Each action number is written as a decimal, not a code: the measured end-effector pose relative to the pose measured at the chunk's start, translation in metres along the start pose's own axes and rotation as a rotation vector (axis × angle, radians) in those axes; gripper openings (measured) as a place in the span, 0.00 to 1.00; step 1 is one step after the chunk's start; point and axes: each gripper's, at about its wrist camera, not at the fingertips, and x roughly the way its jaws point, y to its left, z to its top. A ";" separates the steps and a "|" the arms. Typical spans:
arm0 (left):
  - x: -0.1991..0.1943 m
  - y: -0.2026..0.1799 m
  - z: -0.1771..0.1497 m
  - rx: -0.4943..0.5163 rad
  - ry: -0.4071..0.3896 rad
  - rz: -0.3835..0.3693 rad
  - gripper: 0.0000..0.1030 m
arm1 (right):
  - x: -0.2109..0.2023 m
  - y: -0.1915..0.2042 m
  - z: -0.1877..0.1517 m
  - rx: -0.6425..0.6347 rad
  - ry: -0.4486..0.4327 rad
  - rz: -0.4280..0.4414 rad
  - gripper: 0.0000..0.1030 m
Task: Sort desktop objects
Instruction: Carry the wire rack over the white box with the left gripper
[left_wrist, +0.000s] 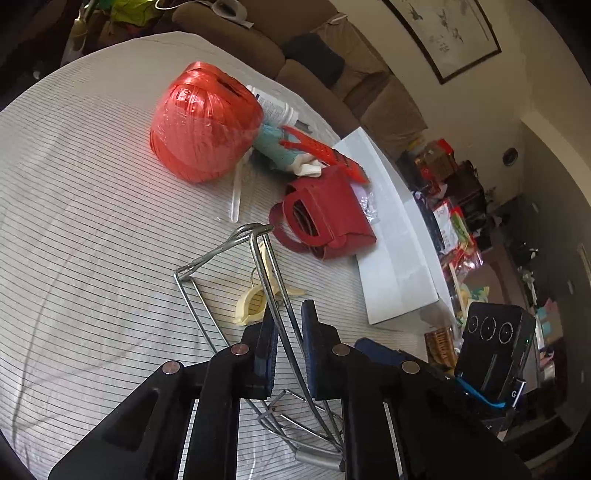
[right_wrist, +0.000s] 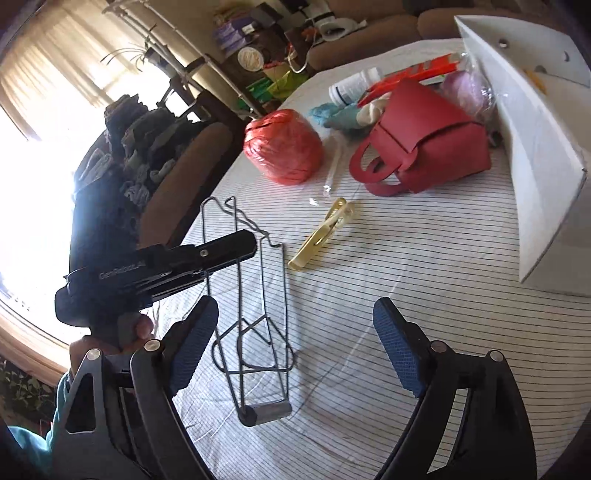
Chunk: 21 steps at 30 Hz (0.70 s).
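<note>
Wire rack (left_wrist: 236, 280), nearest item in the left wrist view, sits between the left gripper's (left_wrist: 288, 347) blue pads; jaws are narrowed around one upright wire, but pad contact is not clear, so I can't tell if it's actually clamped. Rack's grey tube foot (left_wrist: 317, 456) is at the bottom edge, below the fingers.

Right gripper (right_wrist: 295, 347) hangs with jaws spread wide, nothing between them, above the striped tablecloth (right_wrist: 424, 295). In the right wrist view the rack (right_wrist: 258, 306) lies just left of the gap between the fingers, with the left gripper body (right_wrist: 162, 269) crossing its far end.

Next out: yellow plastic clip (right_wrist: 323, 232), flat on the cloth, just beyond the rack. In the left view the same clip (left_wrist: 255, 301) shows partly behind the wires.

Past it: red handbag (right_wrist: 421, 144) with loop handles, and a clear plastic strip (right_wrist: 334, 166) between bag and red twine ball (right_wrist: 282, 147).

White box (right_wrist: 535, 147) stands at the right table edge, beside the bag.

Furthest on the table: teal cloth (right_wrist: 336, 114), white bottle (right_wrist: 351, 86) on its side, orange-red plastic item (right_wrist: 413, 77), clustered behind bag and twine.

Brown sofa (left_wrist: 332, 85) beyond the table.
</note>
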 end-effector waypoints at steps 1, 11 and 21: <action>0.001 0.000 0.000 0.001 0.003 0.007 0.10 | 0.002 -0.004 0.003 -0.001 0.007 -0.009 0.74; 0.019 0.019 -0.005 0.001 0.050 0.265 0.18 | 0.056 -0.004 0.009 -0.019 0.135 -0.033 0.56; -0.006 -0.012 -0.002 0.170 -0.057 0.203 0.09 | 0.095 0.031 0.010 -0.132 0.196 -0.050 0.22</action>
